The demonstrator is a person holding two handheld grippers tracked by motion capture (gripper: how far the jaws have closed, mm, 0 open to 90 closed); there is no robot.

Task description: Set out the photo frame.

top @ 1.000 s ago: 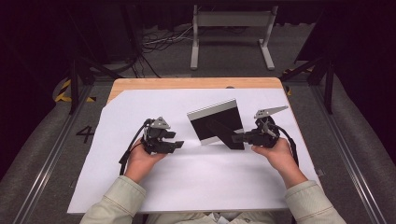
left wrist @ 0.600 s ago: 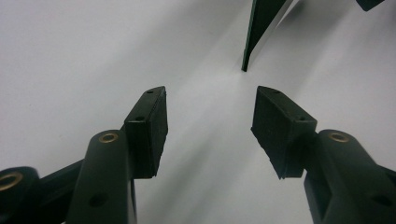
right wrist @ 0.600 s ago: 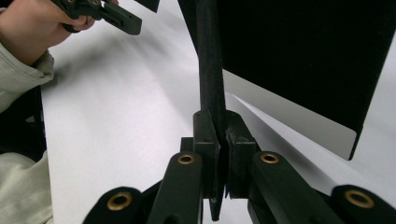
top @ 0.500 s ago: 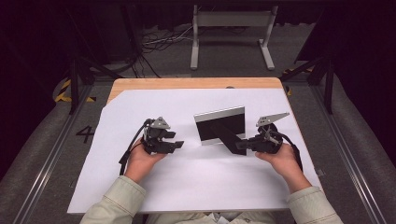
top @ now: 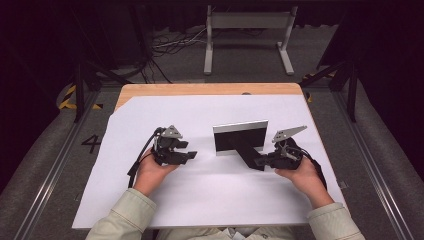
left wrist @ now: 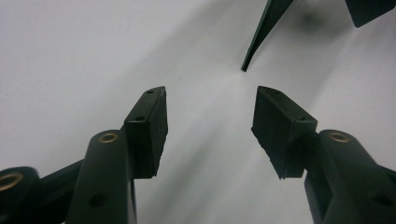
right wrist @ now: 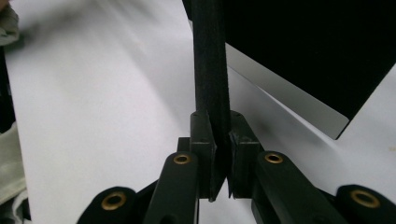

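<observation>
Black-backed picture frame [top: 240, 136] with a pale silver border stands upright on the white sheet [top: 210, 200], right of centre in the high view, its back facing the camera. Its black prop leg [top: 248, 152] slants from the frame's back toward the lower right. In the right gripper view the prop leg [right wrist: 211, 84] runs up the middle of the picture, and the frame [right wrist: 299, 56] fills the upper right, its silver edge resting on the sheet. Right gripper [top: 264, 162] lies at the right of centre in the high view, at the low end of the leg; its jaws have just been opening slightly, yet in the right gripper view the pads [right wrist: 203, 140] are seen against both faces of the leg, so the grip is held. Left gripper [top: 189, 156] sits left of centre, well apart from the frame, jaws spread with only bare sheet between them; the left gripper view confirms this, with the pads [left wrist: 152, 126] apart. White sheet covers a wooden table [top: 200, 89], whose bare edge shows along the top.
</observation>
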